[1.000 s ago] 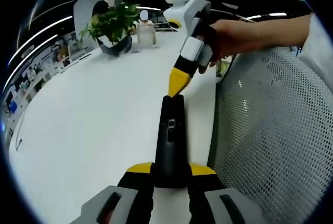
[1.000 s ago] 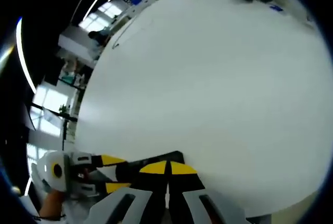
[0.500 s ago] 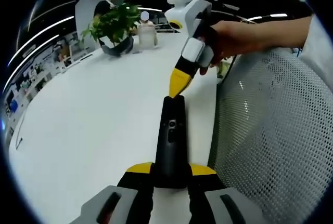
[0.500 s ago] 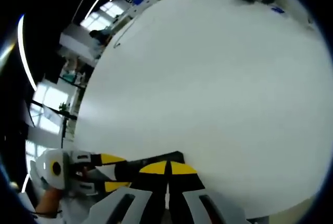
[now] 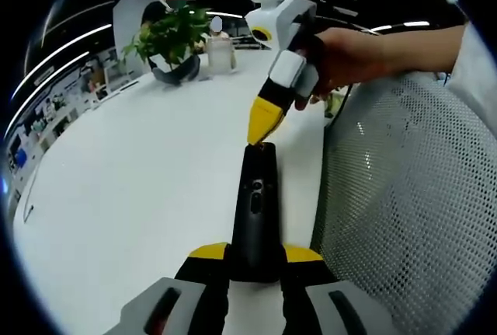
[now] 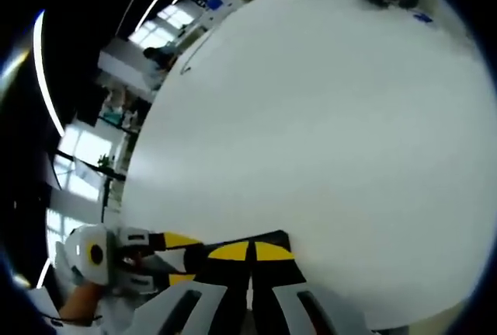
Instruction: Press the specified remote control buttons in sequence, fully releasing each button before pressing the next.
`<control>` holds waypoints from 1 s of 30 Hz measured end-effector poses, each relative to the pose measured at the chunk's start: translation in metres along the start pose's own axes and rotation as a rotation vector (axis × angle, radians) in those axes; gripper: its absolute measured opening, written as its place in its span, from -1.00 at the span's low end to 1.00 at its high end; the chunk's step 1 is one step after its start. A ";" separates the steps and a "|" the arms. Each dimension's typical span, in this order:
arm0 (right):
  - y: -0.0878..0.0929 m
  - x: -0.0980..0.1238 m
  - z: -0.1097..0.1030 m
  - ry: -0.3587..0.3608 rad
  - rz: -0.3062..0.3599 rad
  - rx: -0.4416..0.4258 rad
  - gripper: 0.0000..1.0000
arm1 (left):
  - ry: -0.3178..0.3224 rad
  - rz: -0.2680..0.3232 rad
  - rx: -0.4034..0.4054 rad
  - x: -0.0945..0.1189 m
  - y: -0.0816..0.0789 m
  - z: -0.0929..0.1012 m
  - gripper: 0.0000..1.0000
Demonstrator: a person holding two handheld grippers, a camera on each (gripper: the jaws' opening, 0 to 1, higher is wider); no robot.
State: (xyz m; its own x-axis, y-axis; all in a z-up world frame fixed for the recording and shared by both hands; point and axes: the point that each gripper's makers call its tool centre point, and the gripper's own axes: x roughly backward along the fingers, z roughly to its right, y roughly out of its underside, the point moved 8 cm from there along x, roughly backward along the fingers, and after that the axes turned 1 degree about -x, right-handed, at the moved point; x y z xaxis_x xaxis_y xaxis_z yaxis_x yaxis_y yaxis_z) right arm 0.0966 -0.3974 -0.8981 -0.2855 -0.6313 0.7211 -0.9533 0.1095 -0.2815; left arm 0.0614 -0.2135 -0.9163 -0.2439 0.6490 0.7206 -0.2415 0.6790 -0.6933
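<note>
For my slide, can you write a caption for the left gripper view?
Left claw holds a black remote over a white table while the right claw's closed yellow tip meets its far end.

My left gripper [image 5: 255, 253] points forward with its yellow-tipped jaws drawn in from either side against the near end of the remote [image 5: 255, 209], which runs straight out ahead of them. My right gripper [image 5: 261, 127] comes down ahead of those jaws, tilted, with its two jaws pressed together into one yellow point that sits at the far end of the same remote. My right hand [image 5: 342, 55] wraps its handle, forearm bare. Seen from the right gripper [image 6: 249, 252], its own jaws meet tip to tip, and my left gripper [image 6: 159, 251] lies off to their left.
</note>
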 end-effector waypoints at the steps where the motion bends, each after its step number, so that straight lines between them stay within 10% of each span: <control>1: 0.001 -0.001 0.001 0.002 -0.013 -0.007 -1.00 | 0.000 0.000 -0.001 0.000 0.000 0.000 -0.52; 30: 0.006 -0.006 -0.004 0.066 -0.027 0.128 -1.00 | 0.002 0.006 -0.006 0.000 0.000 0.000 -0.52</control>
State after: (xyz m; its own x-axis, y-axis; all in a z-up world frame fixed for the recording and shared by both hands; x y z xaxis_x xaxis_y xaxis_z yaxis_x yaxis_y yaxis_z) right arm 0.0923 -0.3902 -0.9015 -0.2696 -0.5803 0.7685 -0.9416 -0.0082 -0.3365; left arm 0.0610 -0.2136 -0.9157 -0.2433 0.6535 0.7168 -0.2348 0.6773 -0.6972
